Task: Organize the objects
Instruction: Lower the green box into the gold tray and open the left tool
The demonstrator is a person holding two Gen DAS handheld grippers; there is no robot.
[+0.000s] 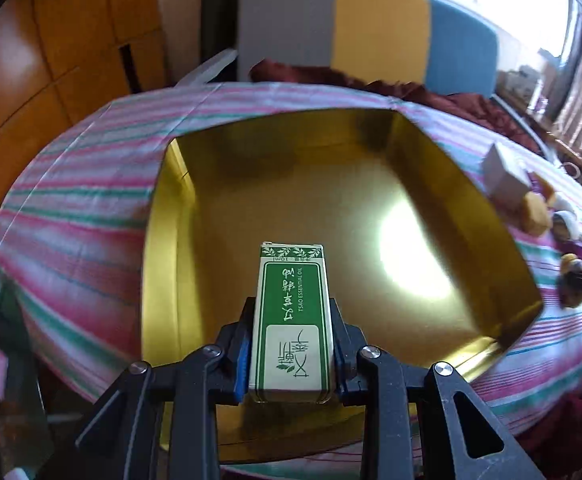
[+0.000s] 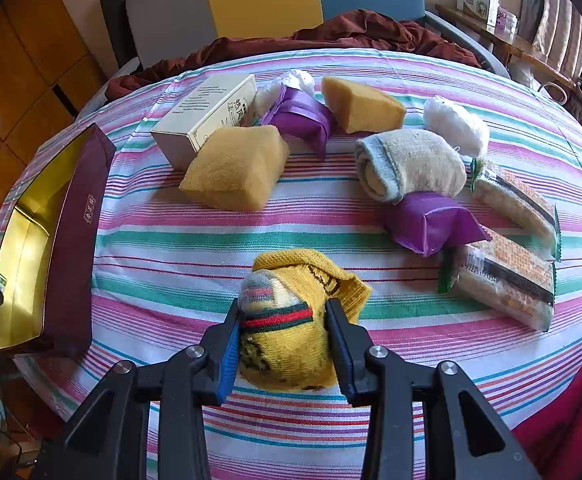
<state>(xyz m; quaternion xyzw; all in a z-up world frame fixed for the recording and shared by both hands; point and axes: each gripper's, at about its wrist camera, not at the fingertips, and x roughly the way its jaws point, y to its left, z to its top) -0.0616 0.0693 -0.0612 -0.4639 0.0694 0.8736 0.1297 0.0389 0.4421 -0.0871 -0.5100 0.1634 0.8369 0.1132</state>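
Over on the left, the left tool (image 1: 291, 344) is clamped across the long sides of a small green-and-white essential oil carton (image 1: 291, 320), which sticks out straight ahead of it. That carton is light, thin card, stiff enough for a firm pinch, though a hard squeeze would likely dent it; the mid-body hold on the flat sides looks right. Directly beyond and beneath the tool gapes the gold-lined box (image 1: 195, 264), its floor bare in this view, so the carton hangs over the opening, not yet set down.

Moving right, the right tool (image 2: 283, 332) is closed on a rolled yellow sock (image 2: 291, 320) with a red-and-green band, pads pressing its two flanks. It is soft, springy and light; it will squash rather than slip, so a grip across the fat middle suits it. Whether it is lifted off the striped tabletop (image 2: 171, 248) or resting on it, I cannot tell.

The gold box sits well off to this tool's left. Ahead of it lie yellow sponges (image 2: 235, 168), a pale carton (image 2: 203, 116), purple packets (image 2: 431, 224) and, to the right, wrapped wafer packs (image 2: 503, 280).
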